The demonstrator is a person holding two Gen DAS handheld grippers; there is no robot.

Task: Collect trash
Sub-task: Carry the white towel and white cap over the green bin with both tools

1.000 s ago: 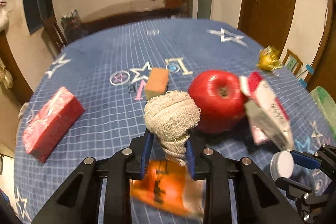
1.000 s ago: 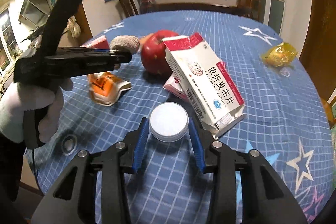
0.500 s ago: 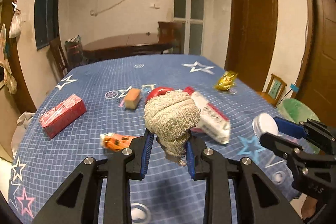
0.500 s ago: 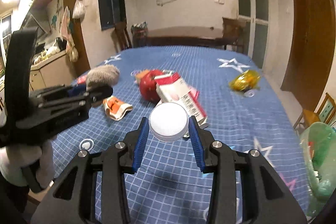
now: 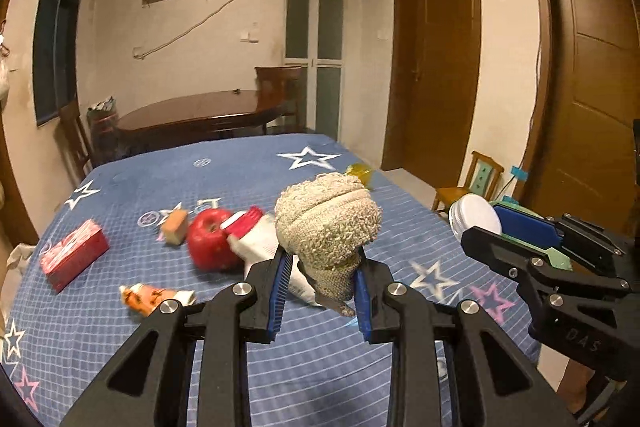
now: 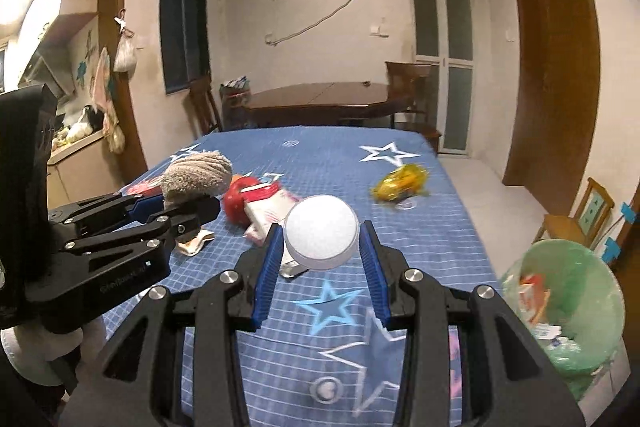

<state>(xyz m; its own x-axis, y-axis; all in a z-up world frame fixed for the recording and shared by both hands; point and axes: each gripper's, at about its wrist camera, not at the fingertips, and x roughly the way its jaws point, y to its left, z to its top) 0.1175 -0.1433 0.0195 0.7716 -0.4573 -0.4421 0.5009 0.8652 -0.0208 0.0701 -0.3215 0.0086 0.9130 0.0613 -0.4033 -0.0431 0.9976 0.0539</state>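
My left gripper [image 5: 320,291] is pinching a bundled beige cloth [image 5: 328,223], the blue pads pressed on its narrow lower part while the rounded top bulges above the fingers, clear of the table. My right gripper [image 6: 320,259] is clamped on a round white lid [image 6: 321,237], held by its edge between both pads, also in the air. From the left wrist view I see the right gripper [image 5: 520,243] off to the side with the same lid [image 5: 474,219] in it; from the right wrist view the left gripper [image 6: 160,215] sits at the left with the cloth [image 6: 198,173].

The one container I can see is a bin lined with a green plastic bag [image 6: 568,311], standing off the table's right edge near the lower right of my right view. Inside it I make out a red and white scrap and some pale bits, too blurred to name.

On the blue star-patterned tablecloth [image 5: 320,367] lie a red apple [image 5: 210,239], a red and white box [image 5: 252,239] touching it, an orange sponge [image 5: 175,225] just beside the apple, a red packet [image 5: 74,257] well to the left, an orange wrapper [image 5: 154,299] nearer me, and a yellow wrapper [image 6: 400,181] toward the far right.
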